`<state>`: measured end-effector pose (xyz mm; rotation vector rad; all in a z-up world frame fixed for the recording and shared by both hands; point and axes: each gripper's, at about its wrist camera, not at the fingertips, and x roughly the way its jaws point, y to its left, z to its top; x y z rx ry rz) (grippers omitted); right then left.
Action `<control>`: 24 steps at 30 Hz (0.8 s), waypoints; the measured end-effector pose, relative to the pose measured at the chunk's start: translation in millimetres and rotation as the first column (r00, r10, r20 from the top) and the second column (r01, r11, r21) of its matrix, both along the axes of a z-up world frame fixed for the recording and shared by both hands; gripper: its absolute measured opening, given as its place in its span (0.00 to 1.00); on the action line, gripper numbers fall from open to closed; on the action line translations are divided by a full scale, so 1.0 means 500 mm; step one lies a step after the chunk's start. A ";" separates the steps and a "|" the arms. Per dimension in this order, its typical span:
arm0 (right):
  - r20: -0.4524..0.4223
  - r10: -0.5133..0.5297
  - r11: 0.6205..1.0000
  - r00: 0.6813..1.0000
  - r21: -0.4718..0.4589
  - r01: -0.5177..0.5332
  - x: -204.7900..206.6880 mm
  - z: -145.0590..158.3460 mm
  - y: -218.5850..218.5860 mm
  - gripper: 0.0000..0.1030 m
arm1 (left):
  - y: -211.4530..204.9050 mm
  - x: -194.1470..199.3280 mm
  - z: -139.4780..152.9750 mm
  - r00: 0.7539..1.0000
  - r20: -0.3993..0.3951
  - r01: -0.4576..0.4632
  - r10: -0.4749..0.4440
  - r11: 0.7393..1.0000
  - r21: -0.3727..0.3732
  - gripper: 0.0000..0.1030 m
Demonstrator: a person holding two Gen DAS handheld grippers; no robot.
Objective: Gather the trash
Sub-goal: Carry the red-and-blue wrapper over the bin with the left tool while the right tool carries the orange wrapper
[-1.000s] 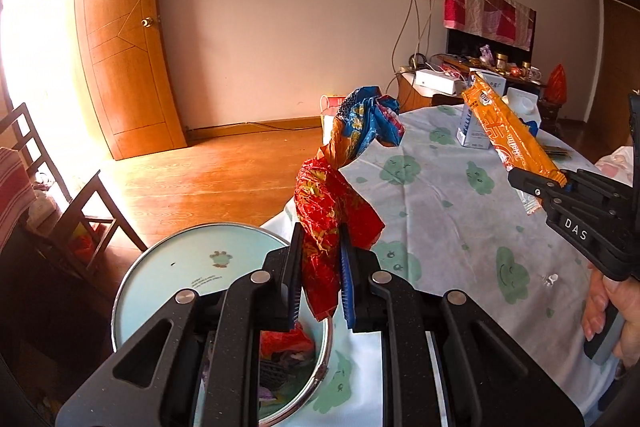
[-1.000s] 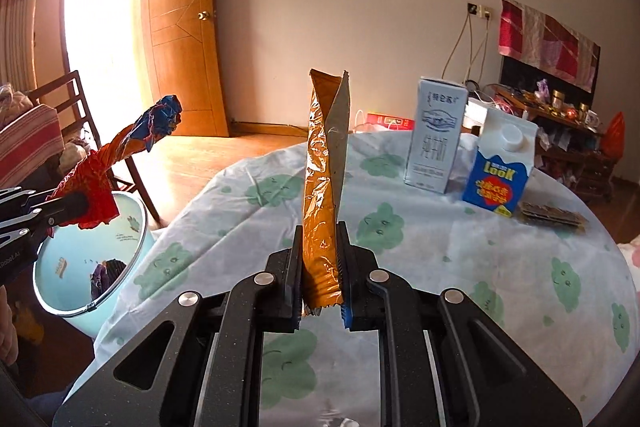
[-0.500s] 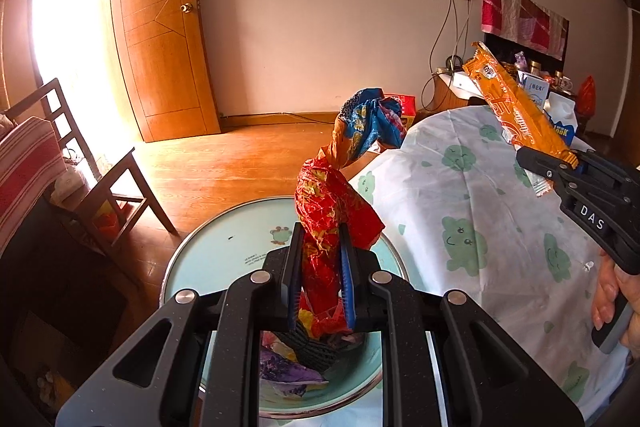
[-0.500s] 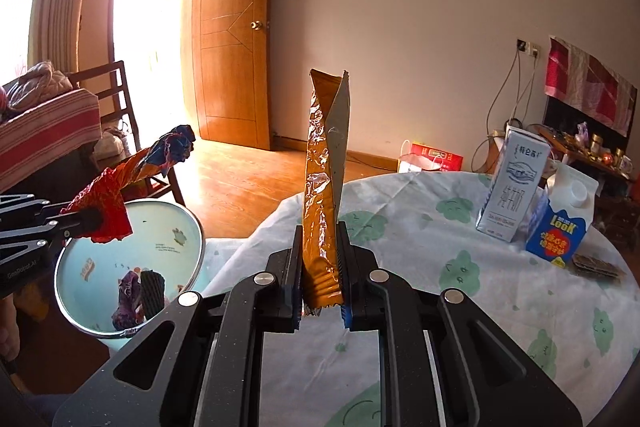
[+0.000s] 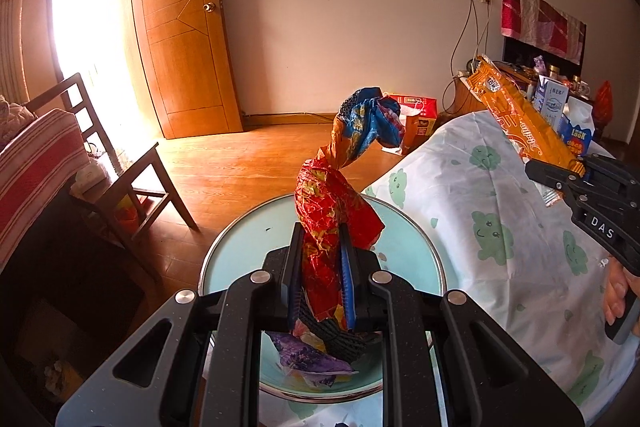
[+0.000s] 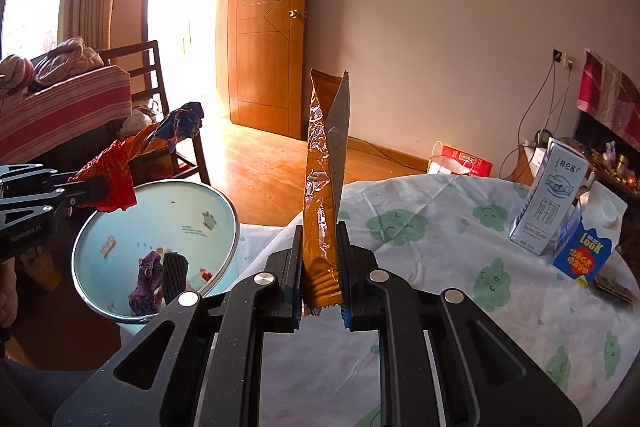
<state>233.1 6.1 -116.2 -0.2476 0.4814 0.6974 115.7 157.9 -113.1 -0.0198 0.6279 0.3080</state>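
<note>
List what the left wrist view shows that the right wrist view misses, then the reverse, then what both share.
Left wrist only: the "DAS" label on the right claw's body.

Right wrist only: the orange wrapper's silver inner side, and a flat dark packet beside the blue carton.

Both: the left claw gripping the red-blue wrapper over the light blue bin, and the tablecloth.

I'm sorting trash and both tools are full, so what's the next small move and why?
Probably open the left tool and let the red wrapper drop. It hangs over the mouth of the bin, which already holds other scraps. The right tool, shut on the orange wrapper, is over the table beside the bin, so it should wait its turn.
</note>
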 end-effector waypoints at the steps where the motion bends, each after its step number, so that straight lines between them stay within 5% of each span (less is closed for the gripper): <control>1: 0.002 0.004 1.000 1.000 -0.001 -0.004 -0.002 -0.001 0.000 0.15 | 0.002 -0.002 0.000 1.000 -0.002 -0.001 0.001 1.000 -0.002 0.15; 24: 0.048 0.107 0.993 0.993 -0.063 -0.104 -0.023 -0.008 0.051 0.15 | 0.035 -0.035 -0.005 0.999 -0.010 -0.045 0.045 0.999 0.021 0.15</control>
